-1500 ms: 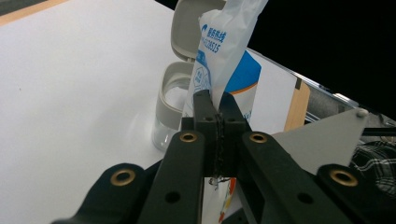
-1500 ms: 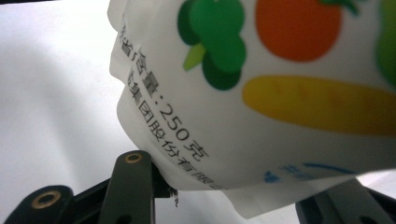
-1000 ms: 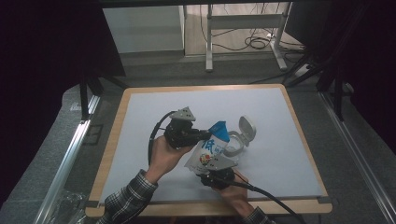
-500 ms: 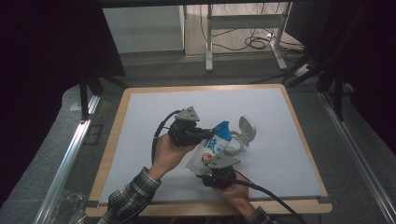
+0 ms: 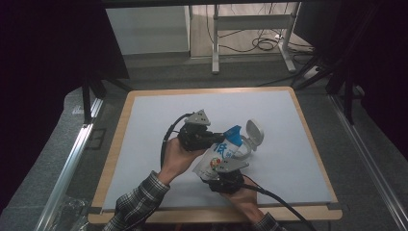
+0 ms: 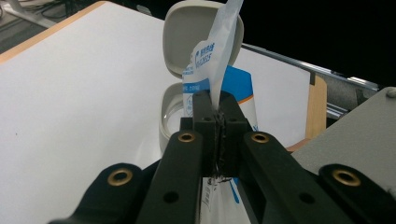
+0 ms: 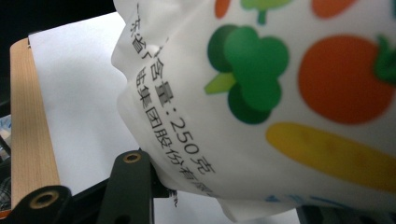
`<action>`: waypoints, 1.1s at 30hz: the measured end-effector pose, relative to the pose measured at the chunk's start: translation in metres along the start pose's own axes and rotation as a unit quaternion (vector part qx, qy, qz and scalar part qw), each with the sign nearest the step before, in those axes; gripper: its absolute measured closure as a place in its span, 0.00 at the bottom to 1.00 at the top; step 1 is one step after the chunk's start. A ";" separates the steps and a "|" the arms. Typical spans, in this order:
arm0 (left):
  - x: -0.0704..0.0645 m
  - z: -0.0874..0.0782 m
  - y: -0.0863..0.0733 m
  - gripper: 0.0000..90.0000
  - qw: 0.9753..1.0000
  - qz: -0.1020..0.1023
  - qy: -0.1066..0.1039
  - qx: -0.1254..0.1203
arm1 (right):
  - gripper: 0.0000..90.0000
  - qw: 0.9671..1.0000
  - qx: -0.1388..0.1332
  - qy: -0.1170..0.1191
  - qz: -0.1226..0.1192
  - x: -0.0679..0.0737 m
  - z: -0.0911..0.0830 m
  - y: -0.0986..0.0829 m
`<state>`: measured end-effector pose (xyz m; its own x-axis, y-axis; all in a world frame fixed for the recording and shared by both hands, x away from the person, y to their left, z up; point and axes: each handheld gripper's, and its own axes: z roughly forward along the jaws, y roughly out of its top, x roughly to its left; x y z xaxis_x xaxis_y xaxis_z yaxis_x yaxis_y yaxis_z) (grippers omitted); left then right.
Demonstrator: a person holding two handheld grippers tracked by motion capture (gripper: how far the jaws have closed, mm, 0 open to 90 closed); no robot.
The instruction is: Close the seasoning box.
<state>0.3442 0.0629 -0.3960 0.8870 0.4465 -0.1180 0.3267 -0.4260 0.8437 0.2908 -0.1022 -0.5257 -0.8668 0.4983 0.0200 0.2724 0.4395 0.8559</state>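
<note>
A white pouch (image 5: 219, 156) with a blue top and printed vegetables is held tilted above the white mat, its blue end toward a small white container (image 5: 245, 147) with its hinged lid (image 5: 255, 134) standing open. My left gripper (image 5: 215, 138) is shut on the pouch's upper edge (image 6: 219, 60); its jaws press together on the thin film. My right gripper (image 5: 222, 174) holds the pouch's lower body (image 7: 261, 93) from below, one black jaw showing against the bag. The container (image 6: 175, 112) sits just beyond the left jaws.
The white mat (image 5: 154, 120) lies on a wooden-edged table (image 5: 118, 144). Metal rails (image 5: 72, 159) run along both sides. Desk legs and cables (image 5: 260, 43) stand on the floor behind.
Both hands and the pouch have shifted slightly toward the open container; the grips are unchanged.
</note>
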 end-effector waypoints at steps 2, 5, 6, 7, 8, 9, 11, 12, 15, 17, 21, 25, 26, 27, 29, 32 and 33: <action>0.000 0.002 0.001 0.98 1.000 0.003 0.001 0.003 | 0.60 1.000 0.003 0.005 0.000 -0.001 0.000 0.000; 0.000 0.005 0.002 0.98 1.000 0.003 0.001 0.005 | 0.60 1.000 0.004 0.008 0.002 -0.002 0.000 0.001; 0.000 0.006 0.002 0.98 1.000 0.002 0.002 0.005 | 0.60 1.000 0.005 0.010 0.002 -0.002 0.001 0.001; 0.000 0.006 0.002 0.98 1.000 0.002 0.002 0.006 | 0.60 1.000 0.006 0.012 0.004 -0.002 0.001 0.001; 0.000 0.007 0.003 0.98 1.000 0.002 0.002 0.007 | 0.61 1.000 0.006 0.013 0.004 -0.002 0.001 0.001; 0.000 0.007 0.003 0.98 1.000 0.003 0.003 0.008 | 0.61 1.000 0.005 0.014 0.004 -0.002 0.001 0.001; -0.001 0.008 0.004 0.98 1.000 0.002 0.005 0.007 | 0.61 1.000 0.005 0.019 0.005 -0.003 0.001 0.002; -0.001 0.009 0.006 0.98 1.000 0.003 0.006 0.007 | 0.61 1.000 0.004 0.021 0.006 -0.003 0.001 0.003; -0.001 0.010 0.008 0.98 1.000 0.006 0.006 0.009 | 0.61 1.000 0.000 0.025 0.003 -0.003 0.001 0.005; -0.001 0.011 0.009 0.98 1.000 0.007 0.007 0.010 | 0.61 1.000 -0.003 0.026 0.002 -0.003 0.000 0.006; -0.001 0.013 0.011 0.98 1.000 0.009 0.009 0.012 | 0.61 1.000 -0.003 0.027 0.002 -0.003 0.000 0.007; 0.000 0.014 0.011 0.98 1.000 0.008 0.009 0.012 | 0.61 1.000 -0.002 0.031 0.002 -0.004 0.000 0.008; 0.001 0.014 0.012 0.98 1.000 0.010 0.010 0.013 | 0.61 0.999 -0.005 0.033 0.004 -0.004 0.000 0.008; 0.001 0.014 0.012 0.98 1.000 0.010 0.010 0.014 | 0.61 0.999 -0.004 0.036 0.004 -0.004 0.000 0.008; 0.001 0.015 0.013 0.98 1.000 0.009 0.010 0.012 | 0.61 0.999 -0.005 0.039 0.004 -0.005 0.000 0.009; 0.002 0.016 0.014 0.98 1.000 0.011 0.010 0.014 | 0.61 0.999 -0.007 0.042 0.006 -0.005 -0.001 0.010; 0.002 0.017 0.014 0.98 1.000 0.010 0.010 0.015 | 0.61 0.999 -0.009 0.044 0.006 -0.005 -0.001 0.010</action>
<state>0.3558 0.0441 -0.3929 0.8868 0.4531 -0.0911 0.3190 -0.4574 0.8301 0.2978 -0.1011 -0.5166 -0.8970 0.4356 0.0755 0.2765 0.4196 0.8646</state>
